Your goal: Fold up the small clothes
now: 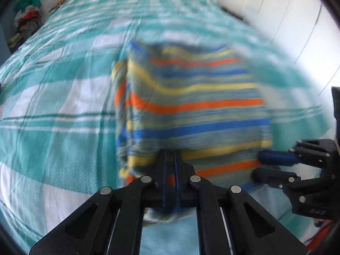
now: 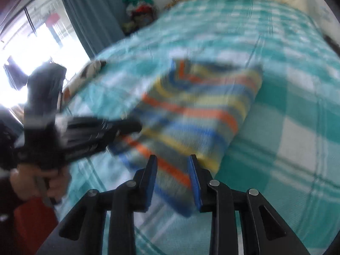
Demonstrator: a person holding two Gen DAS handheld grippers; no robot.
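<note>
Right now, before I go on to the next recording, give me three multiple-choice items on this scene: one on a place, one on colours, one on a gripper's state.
1. Where does the striped garment lie?
A. on the checked bedspread
B. on a wooden floor
C. in a basket

2. Which stripe colours does the garment show?
A. pink and black
B. orange, blue and yellow
C. purple and white

3. How do the jaws of the right gripper stand?
A. pressed flat together
B. apart, with the garment's near edge between the pads
C. shut on a hanger

Answers:
1 A, teal and white checks surround the garment on every side.
2 B, those bands run across it in both views.
3 B, the right wrist view shows a gap between the blue pads.
</note>
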